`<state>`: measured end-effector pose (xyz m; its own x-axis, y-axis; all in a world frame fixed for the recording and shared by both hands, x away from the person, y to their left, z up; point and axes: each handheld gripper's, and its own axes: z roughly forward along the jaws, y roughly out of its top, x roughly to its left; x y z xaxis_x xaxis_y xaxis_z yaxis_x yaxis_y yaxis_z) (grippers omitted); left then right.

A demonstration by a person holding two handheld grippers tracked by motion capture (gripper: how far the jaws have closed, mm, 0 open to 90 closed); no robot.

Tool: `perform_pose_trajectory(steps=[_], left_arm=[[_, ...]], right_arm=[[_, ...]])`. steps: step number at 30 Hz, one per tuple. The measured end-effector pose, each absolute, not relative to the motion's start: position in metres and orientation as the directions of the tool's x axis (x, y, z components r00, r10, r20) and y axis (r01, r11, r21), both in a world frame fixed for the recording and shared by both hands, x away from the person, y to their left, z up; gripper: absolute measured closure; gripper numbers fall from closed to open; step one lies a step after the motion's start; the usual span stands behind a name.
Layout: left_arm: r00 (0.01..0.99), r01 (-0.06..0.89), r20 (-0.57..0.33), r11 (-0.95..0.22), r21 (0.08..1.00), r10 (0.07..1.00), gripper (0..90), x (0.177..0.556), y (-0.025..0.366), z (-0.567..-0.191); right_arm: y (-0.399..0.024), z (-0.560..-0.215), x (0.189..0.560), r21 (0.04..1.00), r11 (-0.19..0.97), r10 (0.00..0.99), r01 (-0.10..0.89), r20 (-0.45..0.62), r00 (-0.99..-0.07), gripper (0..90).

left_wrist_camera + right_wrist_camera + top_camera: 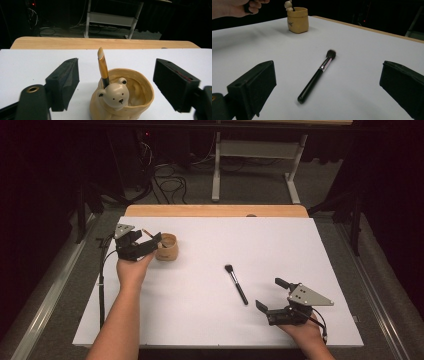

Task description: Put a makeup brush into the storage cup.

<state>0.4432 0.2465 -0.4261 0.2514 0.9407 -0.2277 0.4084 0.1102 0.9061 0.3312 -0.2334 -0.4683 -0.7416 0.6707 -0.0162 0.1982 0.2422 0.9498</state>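
Your left gripper (146,243) stands open at the bear-faced cup (166,247), which holds a gold-handled brush (103,67) upright at nine o'clock on the white board (280,245). Your right gripper (271,296) is open too, empty, with the black makeup brush (236,283) lying at its eleven o'clock.

Left gripper (148,240) jaws wide apart, nothing pinched, forearm reaching in from the bottom edge. Right gripper (270,295) jaws open too, hand low near the table's front edge.
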Motion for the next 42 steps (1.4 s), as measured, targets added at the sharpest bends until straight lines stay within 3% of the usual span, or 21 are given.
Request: perform_pose_trajectory(steps=[19,42], left_arm=[[0.279,0.382,-0.193,0.076,0.921,0.941,7.4,0.418,0.241,-0.424],[0.362,0.381,-0.201,0.053,0.923,0.910,5.2,0.369,0.232,-0.434]], right_arm=[[-0.235,-0.467,0.332,0.950,0.240,0.673,0.198,-0.016,-0.739,0.7],[-0.236,-0.467,0.333,0.949,0.250,0.679,0.192,-0.031,-0.733,0.5]])
